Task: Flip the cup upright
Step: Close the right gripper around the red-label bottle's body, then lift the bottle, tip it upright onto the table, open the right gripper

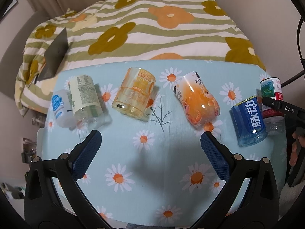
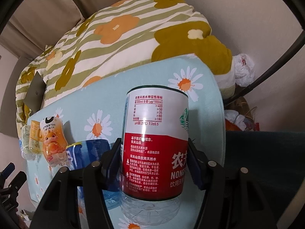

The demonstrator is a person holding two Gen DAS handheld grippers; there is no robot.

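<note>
Several cut-bottle cups stand in a row on the daisy-print table (image 1: 162, 171). My right gripper (image 2: 155, 162) is shut on the red-and-white cup (image 2: 152, 143), which stands with its clear base down; it also shows at the far right of the left wrist view (image 1: 271, 99). Beside it is a blue cup (image 1: 248, 120), also visible in the right wrist view (image 2: 91, 148). Further left are an orange cartoon cup (image 1: 198, 99), a yellow cup (image 1: 133, 93), a pale green cup (image 1: 86, 99) and a white cup (image 1: 61, 106). My left gripper (image 1: 150, 139) is open and empty above the table's near middle.
A striped floral quilt (image 1: 143, 32) lies behind the table with a grey laptop (image 1: 55, 55) on it. The right gripper's arm (image 1: 282, 106) reaches in from the right edge. Bags (image 2: 244, 68) are piled beyond the table's right end.
</note>
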